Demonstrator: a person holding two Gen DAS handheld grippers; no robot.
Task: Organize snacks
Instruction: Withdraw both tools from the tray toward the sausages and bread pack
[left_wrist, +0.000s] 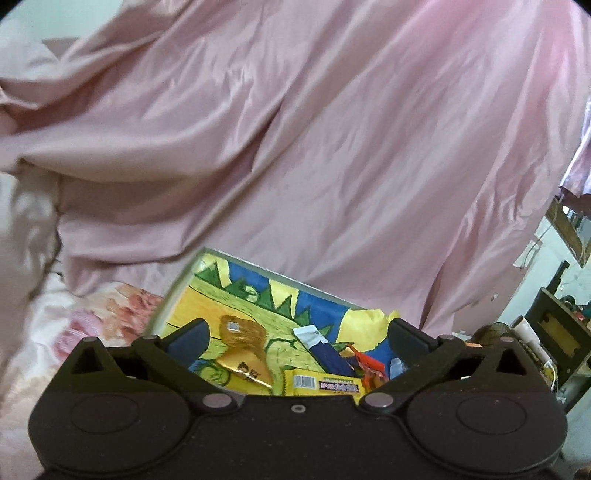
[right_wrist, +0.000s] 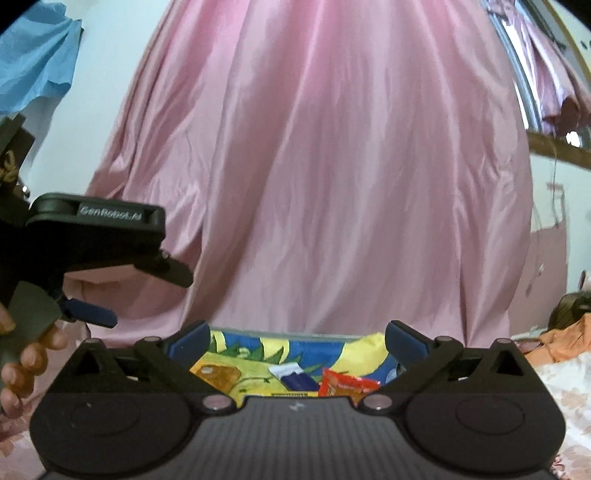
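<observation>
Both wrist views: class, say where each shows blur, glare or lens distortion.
Left wrist view: pink curtain soft at the left edge, sheen streaks at the upper right, corners vignetted. Right wrist view: window frame bows from the fisheye, left gripper slightly blurred, red packet sharp.

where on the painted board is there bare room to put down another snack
Bare room: the painted board's far half, between the gold packet and its far edge below the pink curtain. Crowded: the near right, where the white and blue packet, red packet and yellow bar bunch together.
</observation>
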